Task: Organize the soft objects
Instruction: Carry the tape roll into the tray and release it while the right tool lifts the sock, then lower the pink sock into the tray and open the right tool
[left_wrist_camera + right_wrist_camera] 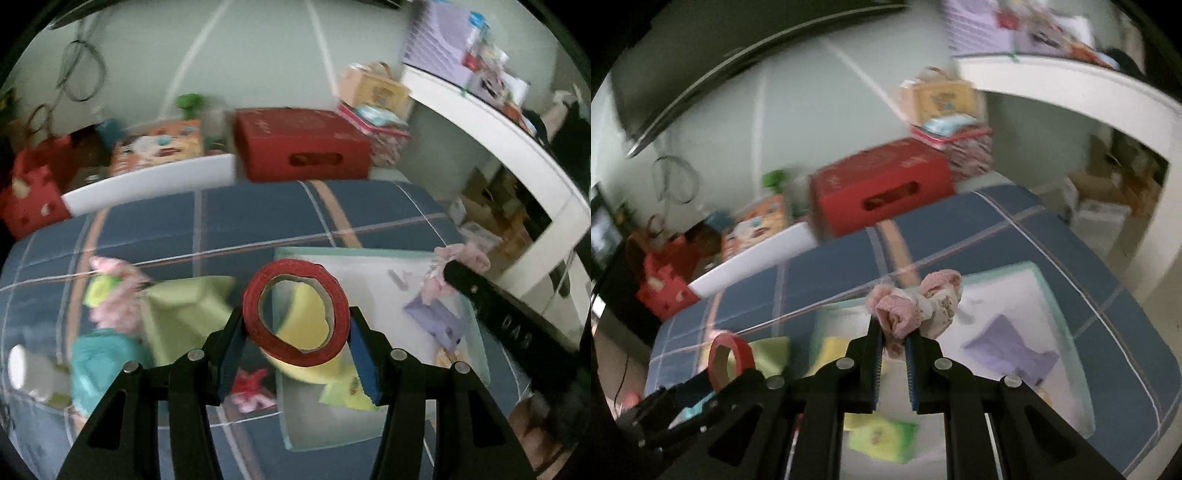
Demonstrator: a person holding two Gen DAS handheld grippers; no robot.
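My left gripper [296,325] is shut on a red tape roll [295,312] and holds it above the bed; the roll also shows in the right wrist view [729,356]. My right gripper [894,334] is shut on a pink fabric bundle [916,304], held above a shallow clear tray [1067,317]. The bundle and the right gripper's arm show at the right of the left wrist view [461,262]. The tray [476,332] holds a purple cloth [436,321] and a yellow piece [306,317]. A pale green star cushion [184,314] lies left of the tray.
The bed has a blue plaid cover [258,218]. A pink fluffy item [118,295], a teal cloth [99,362] and a small red-pink item [251,391] lie on it. A red box [299,144] and a white desk [517,147] stand behind.
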